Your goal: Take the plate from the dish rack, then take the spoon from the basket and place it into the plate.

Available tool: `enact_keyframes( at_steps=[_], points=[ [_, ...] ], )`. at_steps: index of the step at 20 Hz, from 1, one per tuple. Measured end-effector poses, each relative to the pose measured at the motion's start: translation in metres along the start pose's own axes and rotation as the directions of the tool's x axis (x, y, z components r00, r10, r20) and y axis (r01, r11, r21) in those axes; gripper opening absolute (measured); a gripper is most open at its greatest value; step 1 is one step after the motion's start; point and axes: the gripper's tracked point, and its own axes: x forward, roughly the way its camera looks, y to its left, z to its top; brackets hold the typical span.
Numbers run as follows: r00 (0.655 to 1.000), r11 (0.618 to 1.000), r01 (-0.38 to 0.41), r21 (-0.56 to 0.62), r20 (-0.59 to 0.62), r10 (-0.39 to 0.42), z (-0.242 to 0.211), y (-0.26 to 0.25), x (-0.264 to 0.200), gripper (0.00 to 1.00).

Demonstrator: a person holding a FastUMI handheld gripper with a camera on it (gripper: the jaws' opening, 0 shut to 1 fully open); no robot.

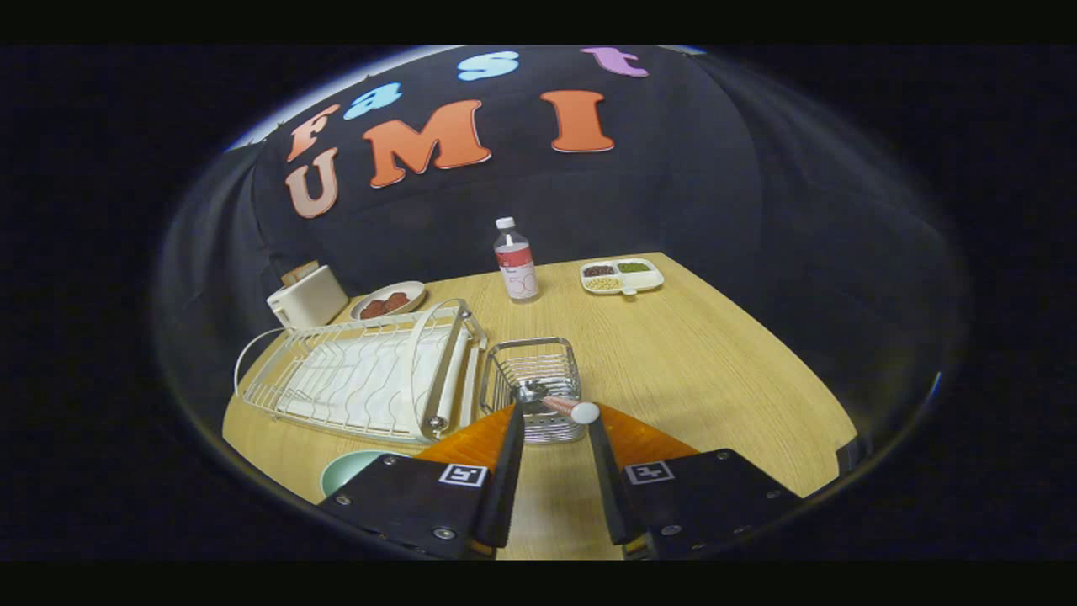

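With the pale green plate [349, 471] already out of the white wire dish rack [362, 374], the gripper [551, 412] pinches the metal spoon [555, 404] above the wire mesh basket [534, 379]; lift clear, then swing left.

1. A wooden table [698, 353] carried everything, with the booth's black cloth wall behind it.
2. A clear bottle [515, 261] with a white cap and a red-and-white label stood upright near the table's far edge.
3. A white divided tray [622, 276] lay beside the bottle, holding dark, green and pale fillings in separate compartments.
4. A cream toaster [307, 296] sat at the far corner.
5. A small oval dish [388, 301] of reddish-brown pieces lay just beside the toaster.
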Motion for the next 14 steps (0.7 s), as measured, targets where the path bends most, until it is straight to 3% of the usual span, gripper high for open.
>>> enact_keyframes(
  at_steps=[7,10,14],
  points=[
    [0.999,0.979,0.017,-0.205,0.053,-0.006,0.012,0.016,-0.003,0.39],
    [0.998,0.967,0.026,-0.254,0.065,-0.009,0.013,0.02,-0.002,0.2],
    [0.999,0.969,-0.008,-0.245,0.04,0.018,0.015,0.028,-0.004,0.15]
  ],
)
